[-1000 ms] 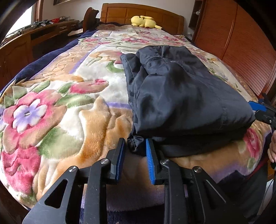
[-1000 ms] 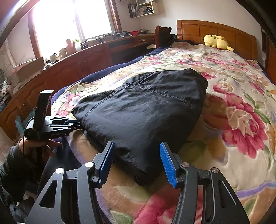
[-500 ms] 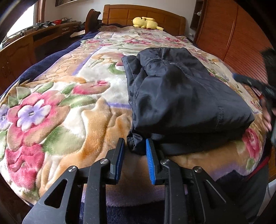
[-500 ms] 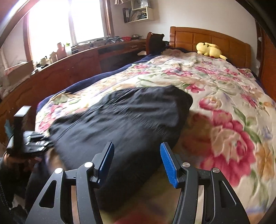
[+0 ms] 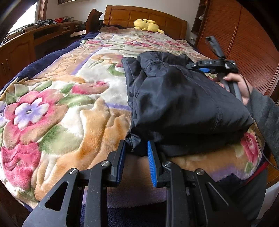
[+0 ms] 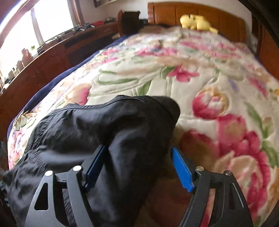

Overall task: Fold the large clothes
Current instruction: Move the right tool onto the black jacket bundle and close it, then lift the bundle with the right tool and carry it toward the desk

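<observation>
A folded black garment [image 5: 183, 97] lies on the floral blanket [image 5: 61, 108] near the foot of the bed. My left gripper [image 5: 135, 152] is open at the garment's near left corner, and a bit of the hem sits between its blue pads. My right gripper [image 6: 139, 164] is open wide over the garment's far end [image 6: 108, 132], with cloth bulging between its jaws. In the left wrist view the right gripper [image 5: 207, 67] shows over the garment's far right side, held by a hand.
A yellow plush toy [image 5: 147, 25] lies by the wooden headboard [image 5: 144, 15]. A wooden desk [image 5: 31, 43] runs along the left wall under the window. A wooden wardrobe [image 5: 247, 45] stands on the right.
My right gripper has moved from the garment's near edge forward to its far end, with cloth now between its open jaws. My left gripper has stayed at the near corner.
</observation>
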`<control>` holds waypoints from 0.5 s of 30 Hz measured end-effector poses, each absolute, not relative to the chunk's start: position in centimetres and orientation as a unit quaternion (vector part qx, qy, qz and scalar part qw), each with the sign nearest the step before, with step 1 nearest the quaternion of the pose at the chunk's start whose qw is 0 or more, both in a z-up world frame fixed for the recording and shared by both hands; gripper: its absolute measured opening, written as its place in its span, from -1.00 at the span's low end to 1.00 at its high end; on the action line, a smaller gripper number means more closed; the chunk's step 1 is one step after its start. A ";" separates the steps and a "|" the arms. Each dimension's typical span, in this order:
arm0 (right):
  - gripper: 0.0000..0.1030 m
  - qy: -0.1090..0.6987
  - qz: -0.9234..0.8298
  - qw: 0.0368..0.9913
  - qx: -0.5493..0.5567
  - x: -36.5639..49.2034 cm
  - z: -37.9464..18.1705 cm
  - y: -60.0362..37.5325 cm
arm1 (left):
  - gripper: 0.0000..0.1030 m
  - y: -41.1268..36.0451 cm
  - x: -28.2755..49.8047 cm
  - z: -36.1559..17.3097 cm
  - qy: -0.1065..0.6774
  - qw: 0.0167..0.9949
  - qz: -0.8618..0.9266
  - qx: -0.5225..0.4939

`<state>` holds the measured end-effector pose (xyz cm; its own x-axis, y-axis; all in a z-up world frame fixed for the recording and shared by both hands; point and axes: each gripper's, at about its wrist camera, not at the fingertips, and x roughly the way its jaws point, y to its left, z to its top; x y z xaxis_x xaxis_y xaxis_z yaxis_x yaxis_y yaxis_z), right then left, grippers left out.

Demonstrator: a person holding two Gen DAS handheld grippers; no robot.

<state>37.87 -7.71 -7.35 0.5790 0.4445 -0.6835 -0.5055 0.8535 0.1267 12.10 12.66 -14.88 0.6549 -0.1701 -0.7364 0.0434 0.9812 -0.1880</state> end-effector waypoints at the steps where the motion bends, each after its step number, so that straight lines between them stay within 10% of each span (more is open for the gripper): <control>1: 0.64 0.379 0.266 0.886 -0.038 38.3 -7.6 -7.5 | -0.50 12.6 12.1 -14.9 0.411 0.907 -0.059 -0.077; 15: 0.43 0.455 0.305 0.836 0.011 42.5 -10.2 -6.5 | -0.63 12.3 11.4 -14.8 0.392 0.916 -0.064 -0.066</control>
